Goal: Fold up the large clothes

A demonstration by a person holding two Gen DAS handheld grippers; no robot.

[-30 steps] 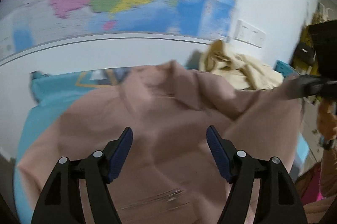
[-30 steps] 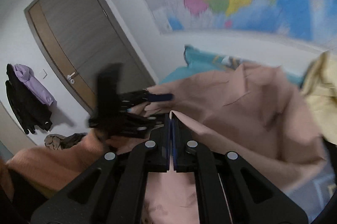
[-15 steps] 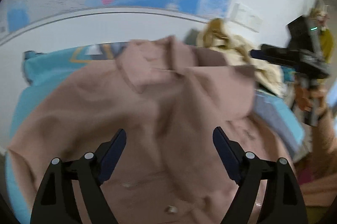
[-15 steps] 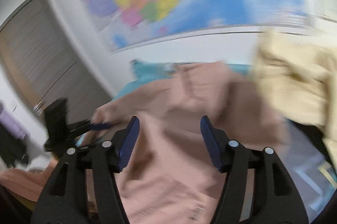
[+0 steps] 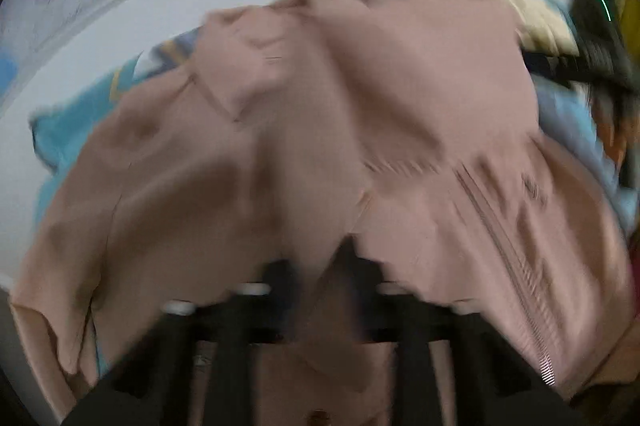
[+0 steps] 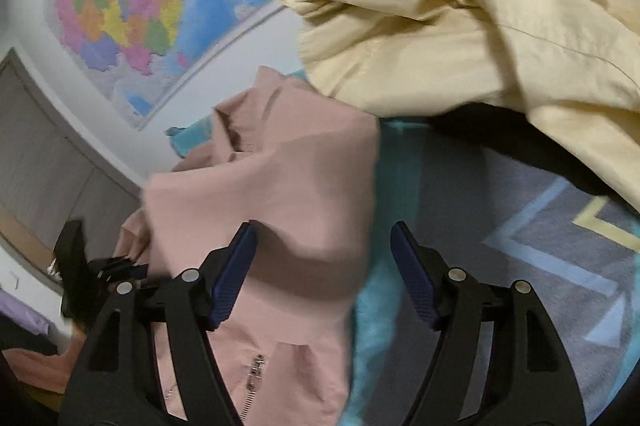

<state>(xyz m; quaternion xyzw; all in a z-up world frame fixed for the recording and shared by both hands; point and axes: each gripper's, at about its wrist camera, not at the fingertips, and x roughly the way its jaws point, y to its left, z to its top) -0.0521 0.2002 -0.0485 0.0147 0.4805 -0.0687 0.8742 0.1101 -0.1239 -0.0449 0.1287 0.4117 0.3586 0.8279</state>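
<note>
Item: pink jacket (image 6: 280, 185), zip-fronted, lying spread over a teal patterned cover (image 6: 396, 226). In the right wrist view its collar end points toward the wall, one side is folded inward with a straight fold edge running down the middle, and the zip (image 6: 254, 378) shows near the bottom.

Item: left claw (image 5: 320, 266), heavily blurred. Its dark fingers sit close together with a ridge of pink cloth bunched between them, so it appears pressed onto the pink jacket; the fingertips themselves are hidden under fabric.

Item: right claw (image 6: 322, 274), spread wide, blue-padded fingers (image 6: 234, 274) apart and gripping nothing. Its left finger hangs over the pink jacket, its right finger over the teal cover and its grey-and-yellow pattern.

Item: cream garment (image 6: 460, 25), crumpled in a heap beyond the pink jacket, its lower edge just beside the jacket's collar end, with a dark item partly showing beneath it.

Item: coloured wall map (image 6: 132, 13), mounted on the white wall behind.

Item: grey door (image 6: 36, 161), left of the map.
</note>
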